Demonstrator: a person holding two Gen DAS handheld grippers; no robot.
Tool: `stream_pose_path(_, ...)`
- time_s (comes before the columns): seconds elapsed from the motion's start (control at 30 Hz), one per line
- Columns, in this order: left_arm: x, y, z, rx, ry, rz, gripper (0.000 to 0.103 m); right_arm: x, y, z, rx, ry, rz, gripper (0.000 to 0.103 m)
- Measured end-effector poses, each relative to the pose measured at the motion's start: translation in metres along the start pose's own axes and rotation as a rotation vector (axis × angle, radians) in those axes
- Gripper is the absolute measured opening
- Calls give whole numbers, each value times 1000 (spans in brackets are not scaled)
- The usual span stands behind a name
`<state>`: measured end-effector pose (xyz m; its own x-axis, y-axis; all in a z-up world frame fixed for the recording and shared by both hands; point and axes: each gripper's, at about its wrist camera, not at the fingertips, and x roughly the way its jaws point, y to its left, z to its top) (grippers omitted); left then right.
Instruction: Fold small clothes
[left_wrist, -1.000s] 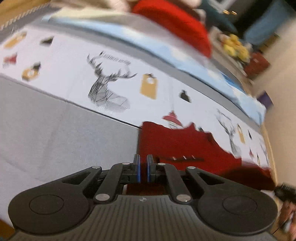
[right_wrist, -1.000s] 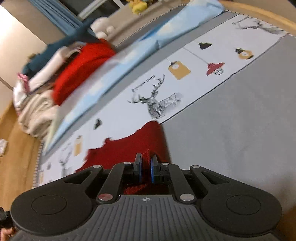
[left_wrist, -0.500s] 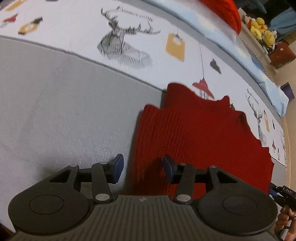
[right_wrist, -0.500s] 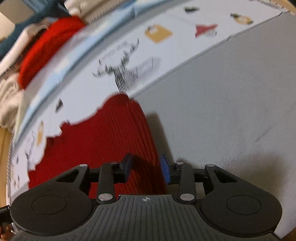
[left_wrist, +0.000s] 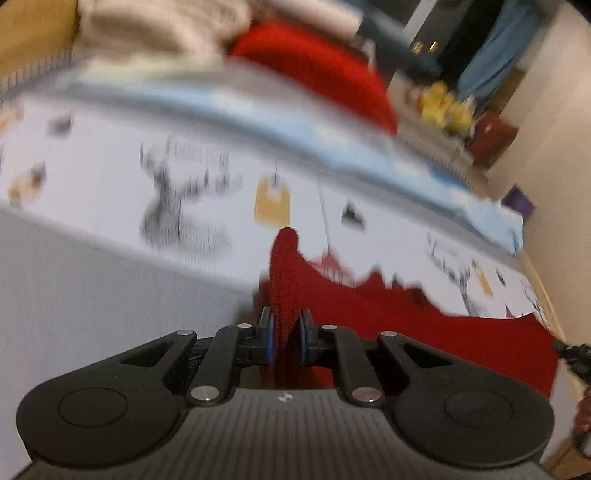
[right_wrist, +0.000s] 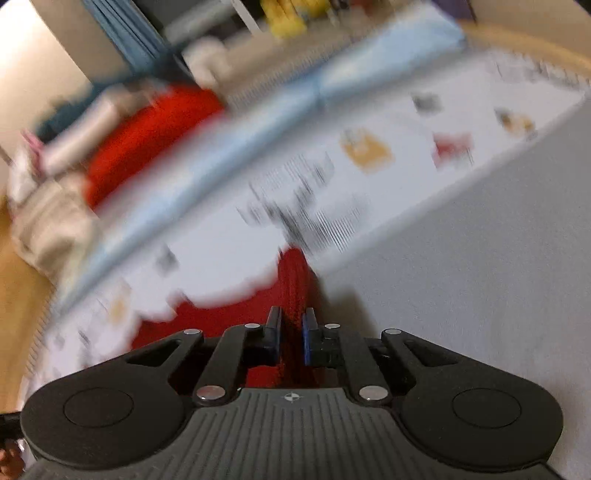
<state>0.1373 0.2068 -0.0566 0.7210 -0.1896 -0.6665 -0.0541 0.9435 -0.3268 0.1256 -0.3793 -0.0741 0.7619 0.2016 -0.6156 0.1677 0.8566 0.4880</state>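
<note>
Red knitted garment (left_wrist: 406, 325) lies spread on a bed, partly over a grey sheet (left_wrist: 92, 295) and partly over a white printed sheet (left_wrist: 221, 177) patterned with deer heads and hanging lamps. Both views are blurred by motion.

From the left wrist camera, the left gripper (left_wrist: 284, 338) is clamped on a raised ridge of the red knit, its blue-padded fingers pressed against either side of the fabric. The rest of the garment stretches away to the right of that gripper, its ragged far edge resting on the printed sheet.

From the right wrist camera, the right gripper (right_wrist: 291, 338) is likewise closed on a bunched ridge of the same red garment (right_wrist: 207, 325), which spreads to the left of that gripper, with the grey sheet (right_wrist: 461, 277) on its right.

Beyond the garment, a pale blue strip of bedding (left_wrist: 332, 122) runs along the far side of the printed sheet. Behind that strip sits a pile of clothes, including a bright red item (left_wrist: 314, 70) and cream fabric (left_wrist: 166, 26). Yellow soft toys (left_wrist: 443, 107) sit to the right of the pile
</note>
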Motion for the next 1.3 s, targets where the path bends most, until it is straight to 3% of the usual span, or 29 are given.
stream_pose_path(0.07, -2, -2, 3, 3, -67, 23, 13, -14, 12, 5, -54, -95, 8, 11)
stream_pose_path(0.13, 3, 1, 5, -18, -81, 39, 13, -19, 17, 8, -79, -169, -17, 11)
stream_pose_path(0.17, 8, 0, 5, -20, -71, 47, 14, -18, 16, 9, -72, -181, -30, 11)
stream_pose_path(0.23, 28, -1, 3, -21, 25, 90, 20, -4, 16, 9, -76, -168, -57, 11)
stream_pose_path(0.3, 45, 3, -2, -42, 167, 109, 26, 19, 17, 5, -108, -89, -116, 16)
stream_pose_path(0.43, 51, 14, -18, -103, 394, 70, 43, 50, 6, -8, -80, 127, -221, 26)
stream_pose_path(0.53, 44, 20, -32, -53, 484, 59, 43, 48, -4, -16, -19, 236, -182, 32)
stream_pose_path(0.63, 33, 18, -41, -10, 520, 6, 43, 39, -8, -26, 8, 318, -174, 39)
stream_pose_path(0.77, 26, 13, -59, 57, 592, 25, 42, 23, -16, -43, -18, 443, -170, 39)
stream_pose_path(0.8, 23, 9, -63, 77, 600, 28, 39, 18, -15, -47, -27, 460, -160, 39)
stream_pose_path(0.83, 20, 6, -65, 101, 598, 18, 20, 14, -14, -51, -40, 474, -149, 39)
stream_pose_path(0.87, 16, 3, -61, 126, 570, 28, 13, 11, -13, -54, -52, 482, -140, 36)
stream_pose_path(0.9, 8, 3, -56, 118, 520, 31, 13, 6, -10, -56, -65, 482, -129, 14)
stream_pose_path(1.0, -19, 15, -40, 0, 393, -13, 12, -17, -4, -43, -63, 378, -95, 12)
stream_pose_path(1.03, -21, 16, -41, 3, 397, 4, 12, -27, -4, -36, -19, 323, -65, 12)
stream_pose_path(1.1, -12, 12, -51, 48, 480, 55, 13, -36, -8, -28, 32, 273, -64, 12)
stream_pose_path(1.17, -1, 2, -61, 131, 557, 97, 15, -24, -10, -36, 9, 338, -146, 13)
stream_pose_path(1.2, 0, -3, -62, 167, 556, 122, 20, -14, -10, -43, -16, 395, -185, 14)
stream_pose_path(1.23, -3, -5, -59, 174, 526, 139, 20, -5, -7, -50, -54, 452, -212, 15)
stream_pose_path(1.3, -19, -5, -48, 162, 431, 139, 20, -2, -2, -53, -101, 457, -251, 19)
